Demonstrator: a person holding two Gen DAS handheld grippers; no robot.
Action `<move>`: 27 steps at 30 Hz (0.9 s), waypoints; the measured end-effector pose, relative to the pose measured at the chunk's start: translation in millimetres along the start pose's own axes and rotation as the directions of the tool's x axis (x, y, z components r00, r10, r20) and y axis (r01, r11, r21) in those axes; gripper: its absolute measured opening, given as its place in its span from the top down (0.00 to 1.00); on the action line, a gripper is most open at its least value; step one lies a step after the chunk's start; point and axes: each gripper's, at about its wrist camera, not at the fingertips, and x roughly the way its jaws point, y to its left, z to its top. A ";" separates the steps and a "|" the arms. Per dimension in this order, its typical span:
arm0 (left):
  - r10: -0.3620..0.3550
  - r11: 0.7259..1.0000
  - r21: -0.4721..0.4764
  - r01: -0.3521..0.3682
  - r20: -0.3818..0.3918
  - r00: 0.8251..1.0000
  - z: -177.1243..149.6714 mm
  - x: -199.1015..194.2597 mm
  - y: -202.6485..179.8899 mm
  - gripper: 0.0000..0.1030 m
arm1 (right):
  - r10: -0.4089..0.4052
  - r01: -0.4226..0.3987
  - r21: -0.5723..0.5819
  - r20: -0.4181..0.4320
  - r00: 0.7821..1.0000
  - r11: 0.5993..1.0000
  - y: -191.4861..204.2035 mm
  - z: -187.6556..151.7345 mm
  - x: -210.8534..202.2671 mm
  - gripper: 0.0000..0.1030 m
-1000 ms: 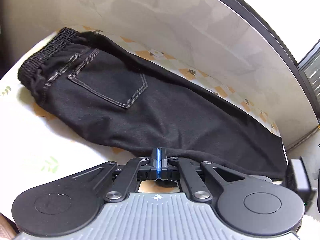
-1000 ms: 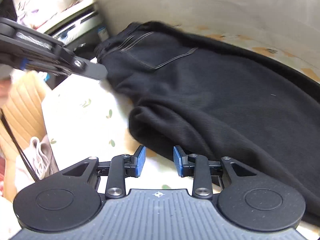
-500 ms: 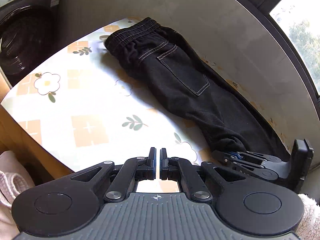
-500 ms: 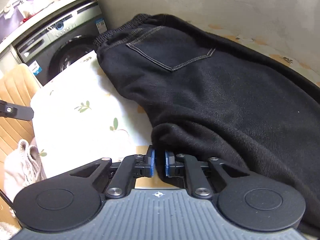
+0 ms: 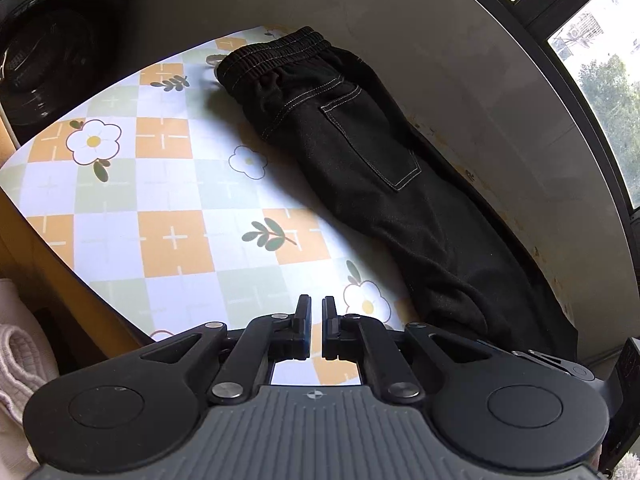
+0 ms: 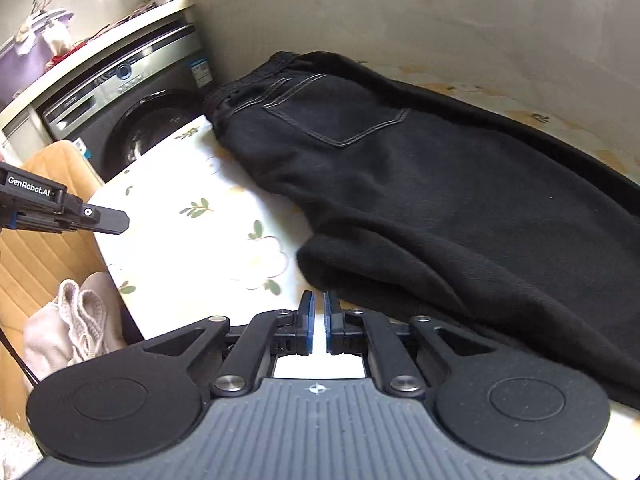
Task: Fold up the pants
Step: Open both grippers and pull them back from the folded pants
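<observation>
Black pants (image 5: 380, 168) lie folded lengthwise along the back wall, waistband far left, back pocket up. Their leg ends (image 6: 360, 272) bunch near the right gripper. My left gripper (image 5: 316, 300) hovers over the checked tablecloth (image 5: 172, 236), well clear of the pants. Its jaws are beginning to open from a slim gap and hold nothing. My right gripper (image 6: 319, 296) is just short of the leg end. Its jaws are closing to a slim gap, with only table showing between them. The left gripper (image 6: 104, 220) also shows at the left edge of the right wrist view.
A washing machine (image 6: 132, 120) stands beyond the table's left end. A pale wall panel (image 5: 440, 60) backs the table, with a window (image 5: 600, 80) above it. A tan chair (image 6: 48, 248) holding a knitted garment (image 6: 76, 320) sits by the near-left table edge.
The left gripper let go of the pants edge and drew back over the bare tablecloth. The right gripper's jaws came together from open, and the leg end slipped out from between them.
</observation>
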 end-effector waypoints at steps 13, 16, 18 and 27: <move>0.061 0.991 -0.127 -0.045 0.126 0.990 83.7 18.5 -27.8 0.82 | -0.184 0.143 0.257 0.145 0.972 0.956 -154.2 36.3 -71.9 0.86; 0.091 0.991 -0.114 -0.074 0.153 0.984 102.2 24.3 -37.5 0.82 | -0.220 0.173 0.276 0.149 0.964 0.946 -177.5 40.9 -77.0 0.86; 0.089 0.991 -0.111 -0.073 0.151 0.984 112.4 32.5 -43.8 0.82 | -0.235 0.183 0.300 0.147 0.961 0.936 -190.3 43.3 -79.3 0.85; 0.035 0.999 0.012 -0.036 0.068 0.997 169.9 124.5 -96.6 0.80 | -0.281 0.244 0.339 0.065 0.958 0.909 -232.2 61.8 -39.8 0.83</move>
